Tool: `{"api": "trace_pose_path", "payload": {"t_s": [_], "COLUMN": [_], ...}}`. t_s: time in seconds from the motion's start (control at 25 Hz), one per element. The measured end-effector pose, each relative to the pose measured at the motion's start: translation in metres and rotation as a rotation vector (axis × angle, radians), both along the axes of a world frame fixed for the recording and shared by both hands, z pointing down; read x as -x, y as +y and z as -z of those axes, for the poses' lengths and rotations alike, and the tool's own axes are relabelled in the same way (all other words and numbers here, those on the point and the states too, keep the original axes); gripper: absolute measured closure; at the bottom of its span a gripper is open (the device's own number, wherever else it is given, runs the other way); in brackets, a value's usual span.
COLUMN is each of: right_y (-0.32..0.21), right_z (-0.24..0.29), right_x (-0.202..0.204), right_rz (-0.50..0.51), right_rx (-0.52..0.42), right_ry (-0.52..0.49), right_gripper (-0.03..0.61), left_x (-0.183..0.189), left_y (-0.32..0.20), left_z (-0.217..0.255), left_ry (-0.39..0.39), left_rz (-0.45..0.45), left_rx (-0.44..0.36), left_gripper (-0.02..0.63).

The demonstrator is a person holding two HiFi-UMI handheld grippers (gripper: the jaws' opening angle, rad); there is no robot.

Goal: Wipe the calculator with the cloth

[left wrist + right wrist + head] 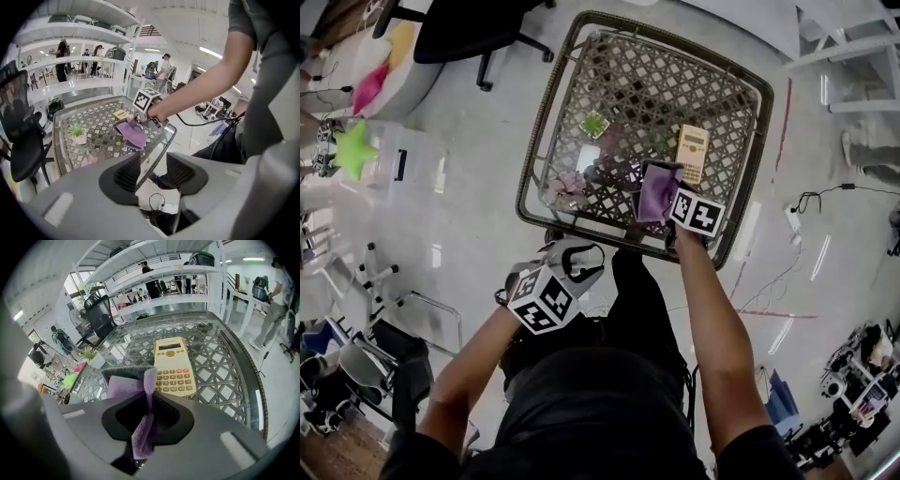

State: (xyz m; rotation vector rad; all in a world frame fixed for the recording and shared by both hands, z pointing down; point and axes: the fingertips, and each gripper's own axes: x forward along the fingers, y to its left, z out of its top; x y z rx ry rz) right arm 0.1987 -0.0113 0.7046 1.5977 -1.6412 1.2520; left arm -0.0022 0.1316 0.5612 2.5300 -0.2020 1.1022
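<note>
The right tongs (pixel 147 400) are clamped tight on a purple cloth (pixel 123 386), which bunches up between the 2 pads and hangs out in a loose fold below them. They point steeply down over the near right part of a glass-topped lattice table (pixel 628 75), with the marker cube riding just behind the cloth in the head view. The calculator (pixel 173 366) – pale yellow, keys and screen facing up – lies flat on the table just beyond the cloth and slightly to its right. From the right gripper view the cloth's edge overlaps the calculator's left side, but whether the 2 actually touch cannot be told. The left tongs (pixel 153 169) stand wide apart with nothing between them – they sit low and off the table's near edge, close to the person's body, and look across at the right hand (pixel 161 110) and the hanging cloth. A small potted plant (pixel 594 124) stands further left on the table, well apart from the calculator.
</note>
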Motion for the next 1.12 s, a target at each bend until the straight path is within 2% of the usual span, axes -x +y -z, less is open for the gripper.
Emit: {"api": "trace_pose_path", "payload": {"t_s": [0.72, 1.12], "right_y": [0.005, 0.001], "right_z": [0.001, 0.002], "right_x": [0.008, 0.003], "right_rz": [0.009, 0.006], "right_rx": [-0.004, 0.021], "right_ry": [-0.013, -0.021], "right_gripper": [0.540, 0.540], "left_x": [-0.001, 0.002], "left_y": [0.016, 0.001], "left_z": [-0.008, -0.005], "left_ry": [-0.035, -0.049], "left_rz": [-0.075, -0.096], "left_rx": [-0.019, -0.031], "left_gripper": [0.385, 0.385]}}
